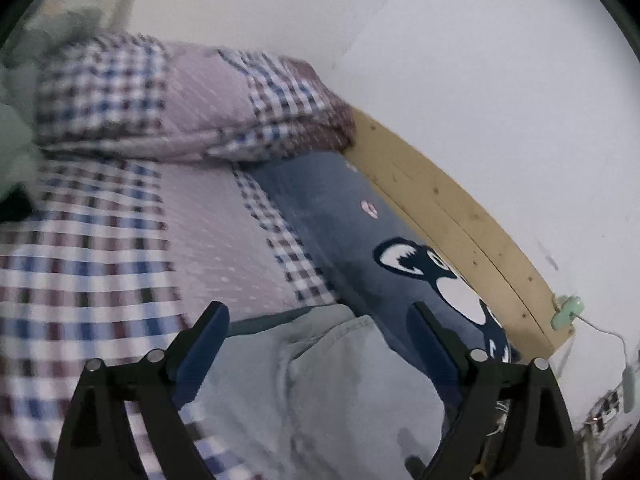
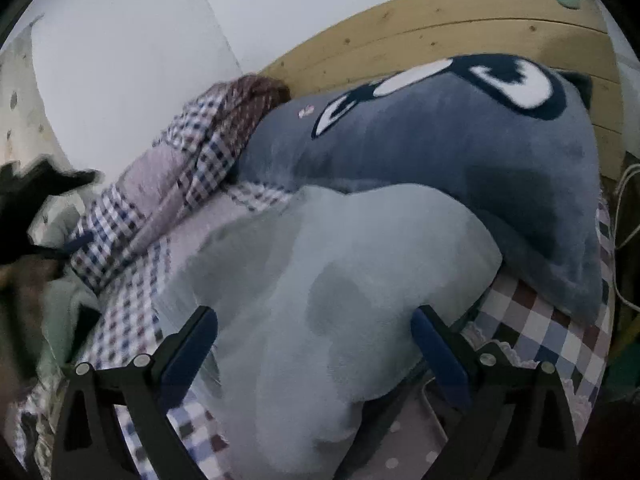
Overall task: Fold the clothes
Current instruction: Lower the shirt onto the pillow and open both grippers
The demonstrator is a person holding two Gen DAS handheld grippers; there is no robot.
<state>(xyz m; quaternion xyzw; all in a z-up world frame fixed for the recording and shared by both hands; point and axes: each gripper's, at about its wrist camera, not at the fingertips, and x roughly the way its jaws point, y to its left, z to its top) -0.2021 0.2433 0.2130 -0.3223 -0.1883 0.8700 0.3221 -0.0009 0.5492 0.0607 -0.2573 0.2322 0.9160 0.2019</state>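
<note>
Hovering released, left gripper (image 1: 320,320) and right gripper (image 2: 316,324) should pinch the pale blue-grey soft garment's (image 2: 320,280) edge evenly, avoiding the grey plush pillow (image 2: 460,152).

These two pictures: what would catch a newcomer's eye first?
Probably the big grey cushion with cartoon eyes, lying along the wooden headboard. In front of it a pale blue garment lies on the checked bedspread, and both open grippers, right gripper and left gripper, hang over it without pinching it. A folded checked quilt sits further back by the wall.
</note>
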